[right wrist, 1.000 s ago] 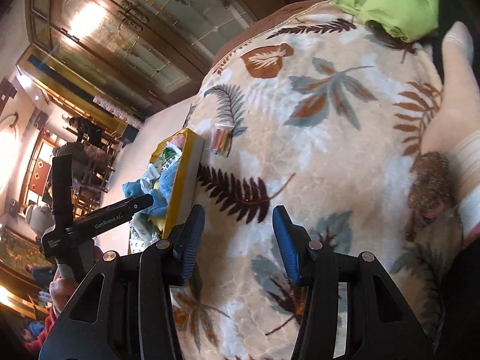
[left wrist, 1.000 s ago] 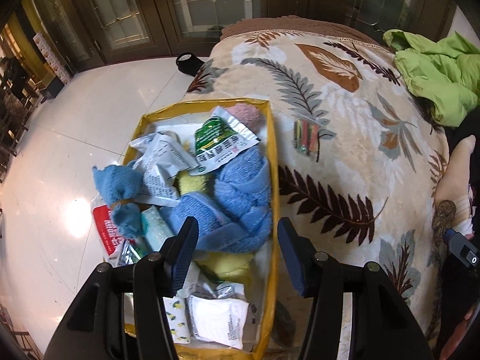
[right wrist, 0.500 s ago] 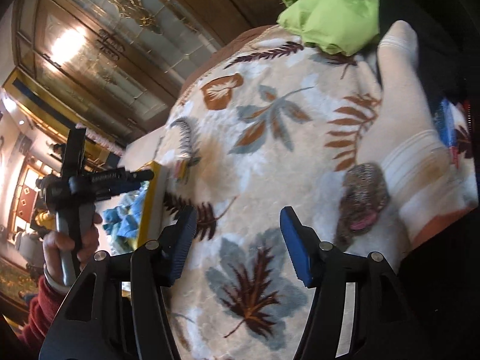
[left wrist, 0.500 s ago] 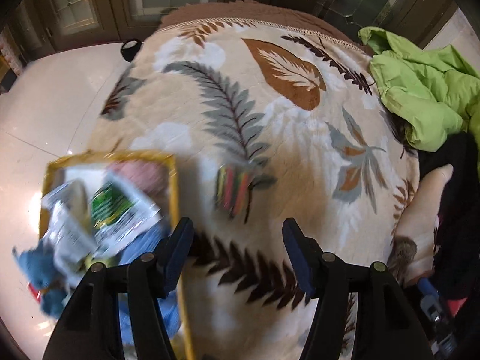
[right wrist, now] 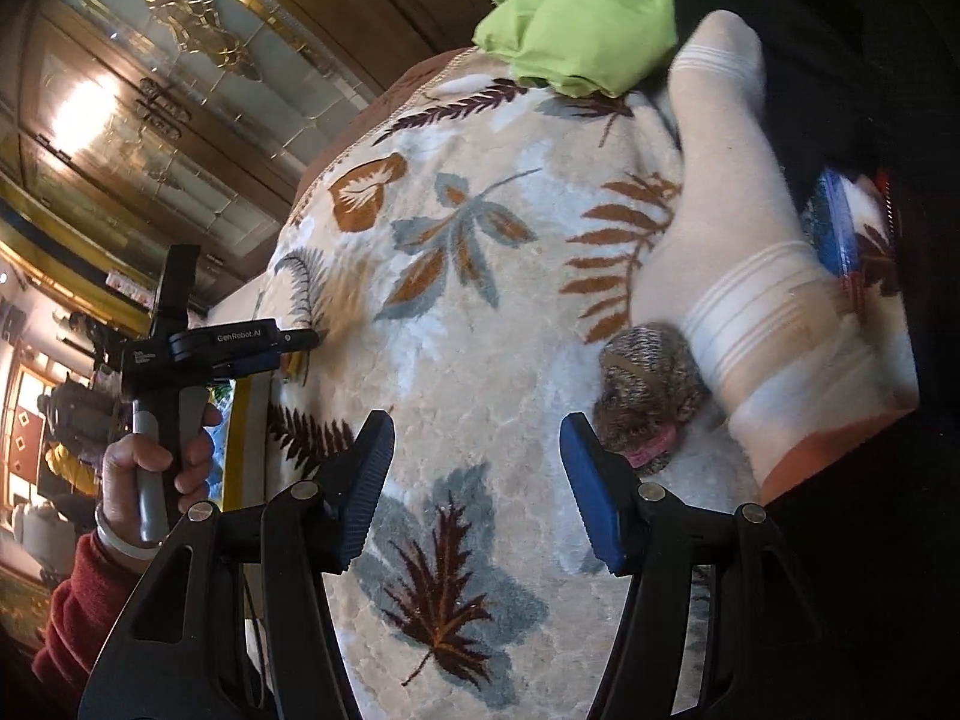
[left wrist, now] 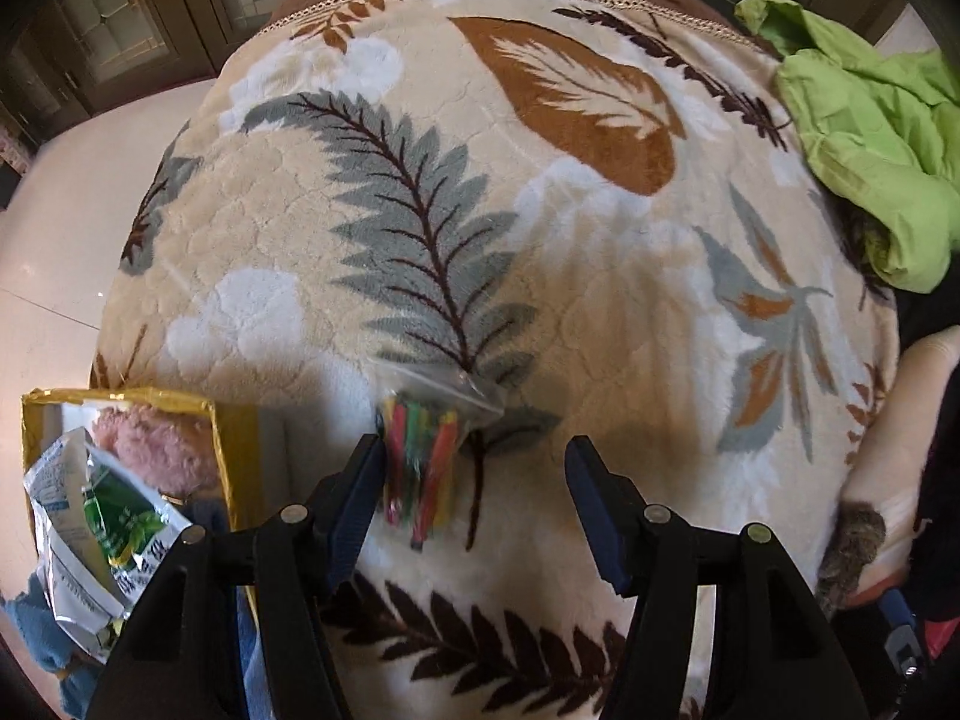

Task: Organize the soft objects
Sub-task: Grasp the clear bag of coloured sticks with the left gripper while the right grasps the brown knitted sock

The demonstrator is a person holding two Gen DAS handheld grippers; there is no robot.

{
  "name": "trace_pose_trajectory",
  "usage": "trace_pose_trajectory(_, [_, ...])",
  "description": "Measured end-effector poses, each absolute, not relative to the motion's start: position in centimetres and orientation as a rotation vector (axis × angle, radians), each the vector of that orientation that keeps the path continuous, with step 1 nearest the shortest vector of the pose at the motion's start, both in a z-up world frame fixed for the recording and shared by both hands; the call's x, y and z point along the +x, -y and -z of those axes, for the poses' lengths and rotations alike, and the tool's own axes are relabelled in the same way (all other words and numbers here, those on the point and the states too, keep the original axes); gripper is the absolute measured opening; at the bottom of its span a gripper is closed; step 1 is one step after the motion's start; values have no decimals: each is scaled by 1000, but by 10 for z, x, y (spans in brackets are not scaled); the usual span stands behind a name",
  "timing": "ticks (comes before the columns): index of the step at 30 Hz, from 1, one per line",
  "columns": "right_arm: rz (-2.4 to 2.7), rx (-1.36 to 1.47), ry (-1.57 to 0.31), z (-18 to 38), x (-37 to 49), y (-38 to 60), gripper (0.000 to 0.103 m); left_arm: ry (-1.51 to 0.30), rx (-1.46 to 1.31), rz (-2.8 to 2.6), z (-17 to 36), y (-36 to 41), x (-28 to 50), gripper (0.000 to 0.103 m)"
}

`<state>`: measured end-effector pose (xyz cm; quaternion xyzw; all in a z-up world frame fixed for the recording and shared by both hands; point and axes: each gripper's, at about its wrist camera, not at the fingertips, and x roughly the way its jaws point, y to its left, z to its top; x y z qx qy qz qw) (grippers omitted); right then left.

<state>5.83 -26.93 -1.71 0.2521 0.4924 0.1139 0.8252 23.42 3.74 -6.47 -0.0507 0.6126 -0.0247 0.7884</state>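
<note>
My left gripper point(left wrist: 474, 468) is open and empty above a leaf-patterned blanket point(left wrist: 540, 228). A clear bag of coloured sticks point(left wrist: 423, 462) lies on the blanket, just by its left finger. A yellow-rimmed box point(left wrist: 237, 438) at lower left holds a pink fluffy item point(left wrist: 150, 450), a green-and-white packet point(left wrist: 114, 528) and blue cloth. My right gripper point(right wrist: 477, 474) is open and empty over the blanket point(right wrist: 480, 330). A grey-brown knitted item point(right wrist: 648, 390) lies just right of its right finger, beside a white sock point(right wrist: 738, 300). The left gripper point(right wrist: 252, 345) shows in the right wrist view.
A bright green garment point(left wrist: 870, 138) lies crumpled at the blanket's far right; it also shows in the right wrist view point(right wrist: 582, 18). A pale tiled floor point(left wrist: 60, 228) lies to the left. Wooden glass-paned doors point(right wrist: 180, 60) stand behind.
My left gripper has swung right from over the box to the blanket by the bag of sticks. My right gripper has moved right toward the knitted item and sock.
</note>
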Motion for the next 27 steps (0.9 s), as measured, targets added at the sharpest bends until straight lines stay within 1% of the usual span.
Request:
trace_pose_trajectory(3, [-199,546,-1061,20,60,276,58,-1309,-105,67,65,-32,235,65])
trace_pose_trajectory(9, [-122,567,-1137,39,69,276,58,-1320,-62,118,66,-12,231,65])
trace_pose_trajectory(18, [75,497,-1214,45,70,275,58,-1323,-134,117,64,-30,239,66])
trace_pose_trajectory(20, [110,497,-1206,47,72,278,58,-1329,-113,114,65,-25,240,69])
trace_pose_trajectory(21, [128,485,-1213,50,76,279,58,-1330,-99,121,66,-22,241,74])
trace_pose_trajectory(22, [138,475,-1230,55,81,279,58,-1329,-86,130,67,-19,243,76])
trace_pose_trajectory(26, [109,519,-1250,71,92,279,58,-1326,-46,125,70,-14,244,76])
trace_pose_trajectory(27, [102,522,-1237,72,93,278,56,-1326,-39,125,70,-13,245,74])
